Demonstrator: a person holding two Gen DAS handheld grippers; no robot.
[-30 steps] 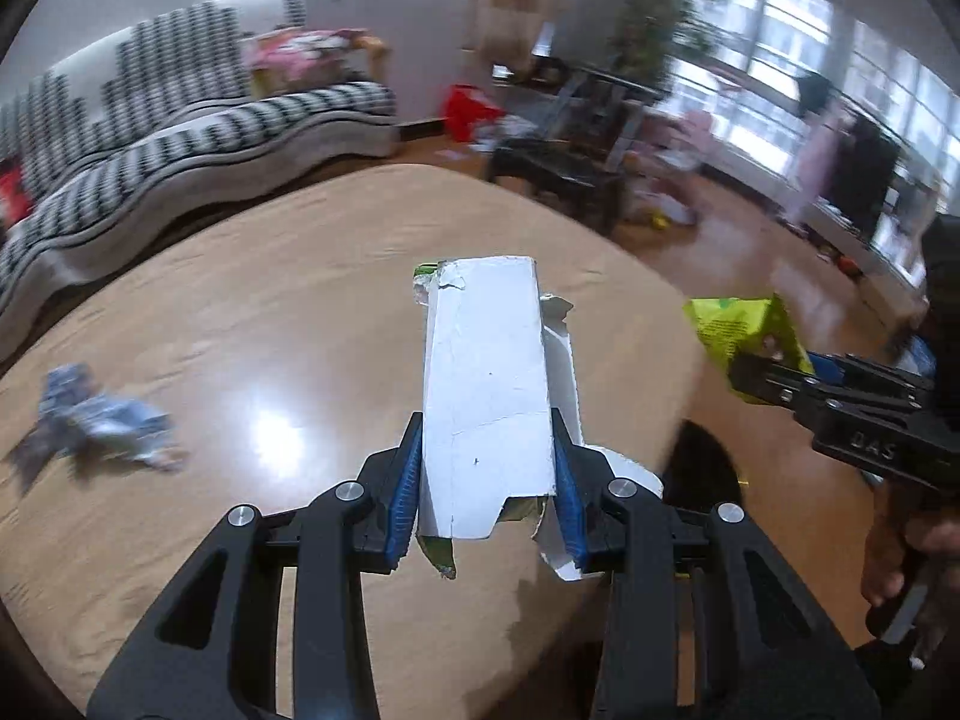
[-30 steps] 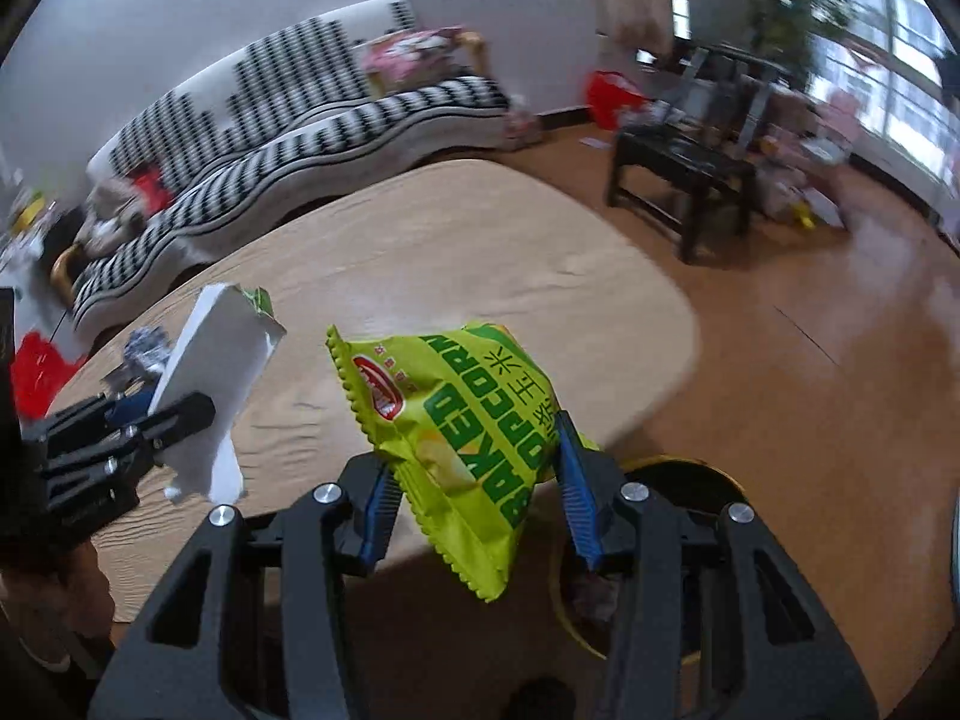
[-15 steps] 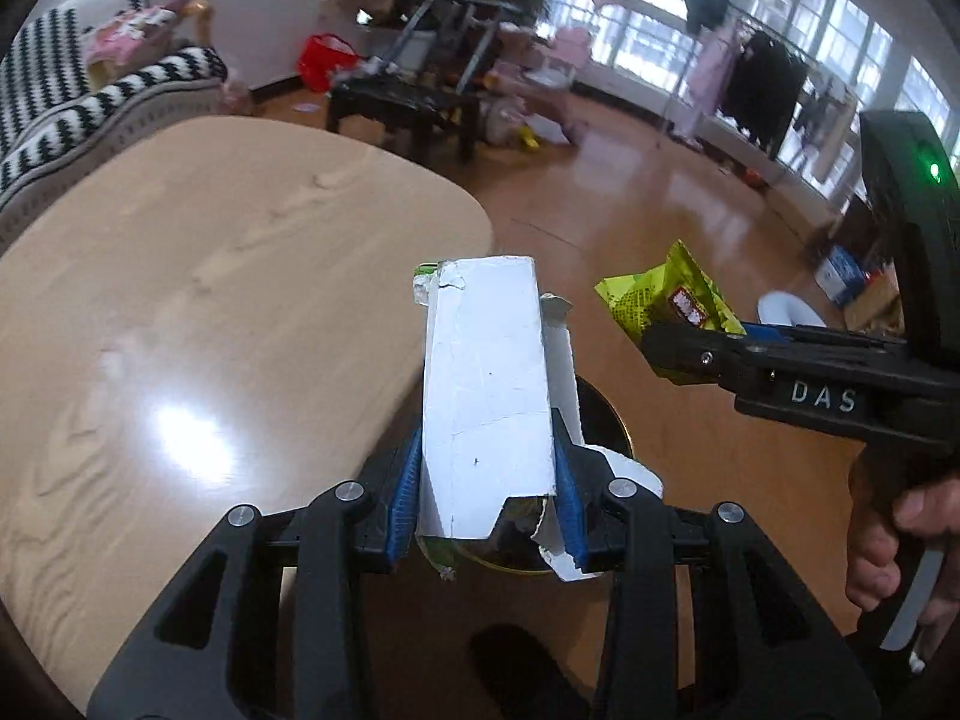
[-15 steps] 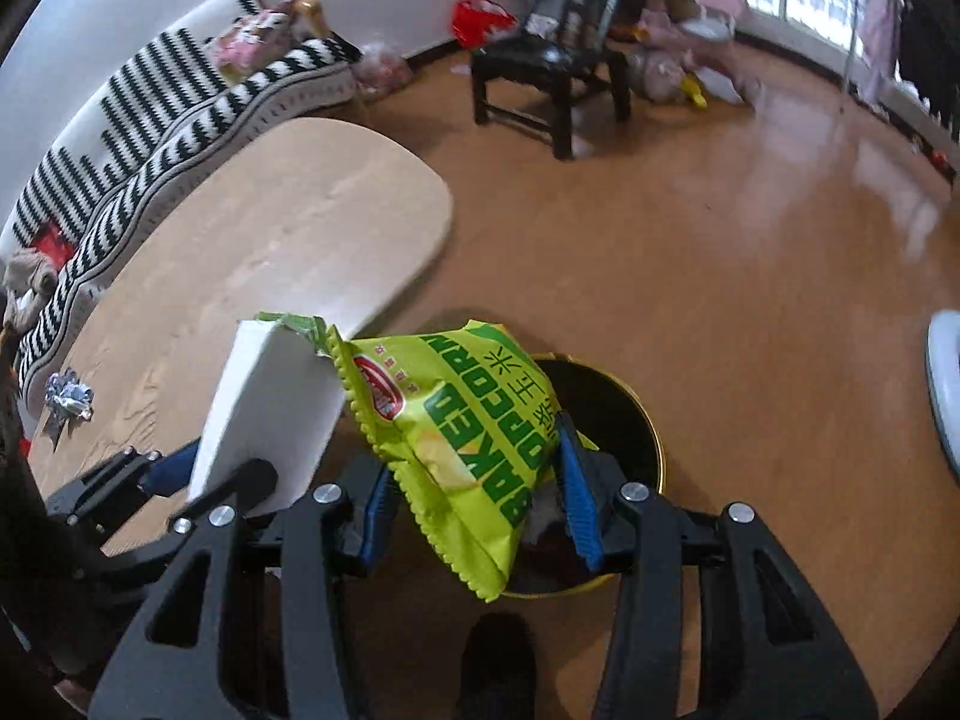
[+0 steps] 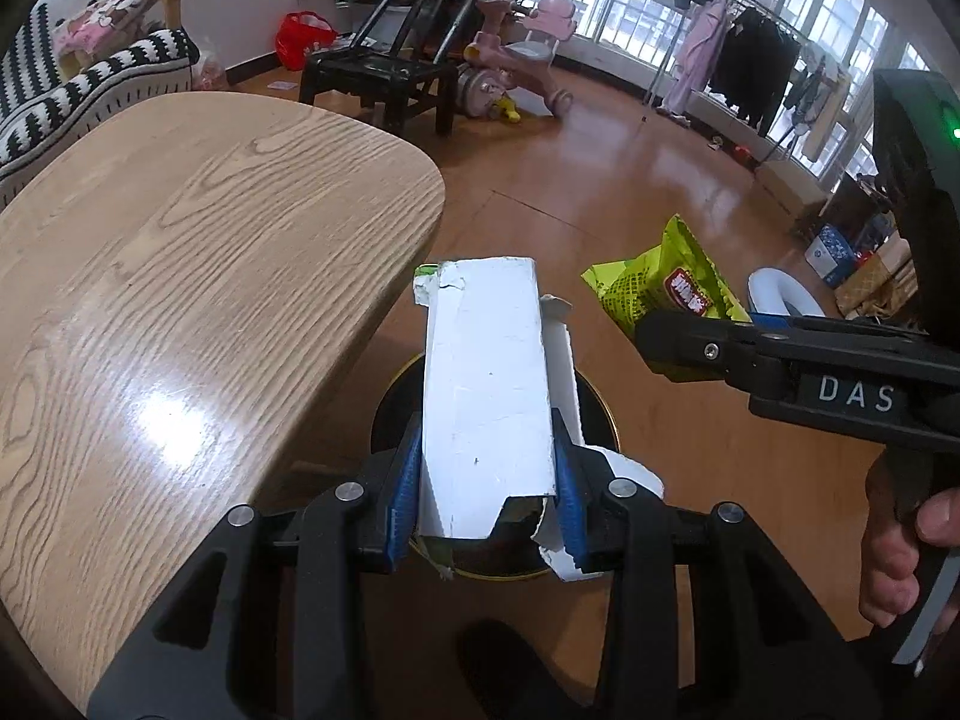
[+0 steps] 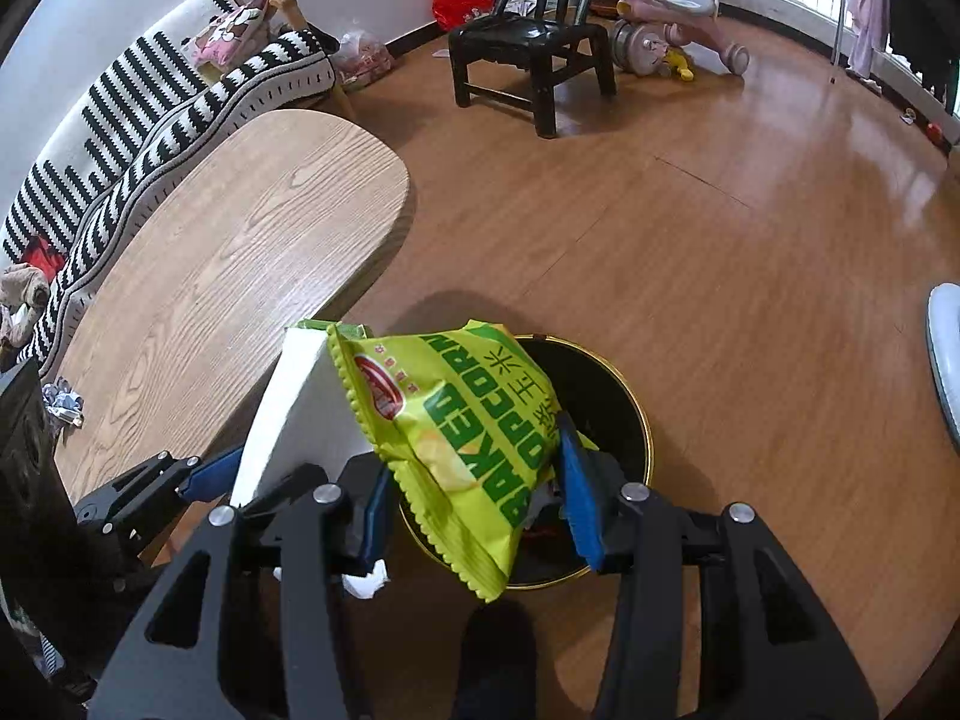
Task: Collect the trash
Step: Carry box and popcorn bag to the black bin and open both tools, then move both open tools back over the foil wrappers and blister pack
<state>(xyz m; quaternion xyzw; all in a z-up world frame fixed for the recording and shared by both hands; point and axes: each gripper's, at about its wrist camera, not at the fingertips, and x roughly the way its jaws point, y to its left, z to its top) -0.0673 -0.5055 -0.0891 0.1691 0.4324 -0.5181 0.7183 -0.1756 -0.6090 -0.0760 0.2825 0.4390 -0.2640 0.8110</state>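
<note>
My left gripper [image 5: 487, 480] is shut on a torn white carton [image 5: 487, 396], which hangs over a round black bin with a gold rim [image 5: 605, 414] on the floor. My right gripper [image 6: 474, 480] is shut on a green popcorn bag [image 6: 462, 438], held above the same bin [image 6: 624, 414]. In the left wrist view the right gripper [image 5: 666, 324] and its bag [image 5: 660, 288] are to the right of the carton. In the right wrist view the carton [image 6: 294, 414] and the left gripper [image 6: 228, 471] lie left of the bag. A crumpled wrapper [image 6: 63, 405] lies on the wooden table [image 6: 228, 276].
The rounded table edge [image 5: 414, 240] stands just left of the bin. Beyond are a black chair [image 6: 528, 42], a pink ride-on toy [image 6: 678, 30], a striped sofa [image 6: 150, 108] and a red bag [image 6: 459, 0]. A person's hand [image 5: 906, 564] grips the right handle. A white object [image 6: 945, 354] lies at the right.
Both grippers have swung from over the table to the right and downward, and now hang above the bin, still holding the carton and the bag. Little moved in the last half second.
</note>
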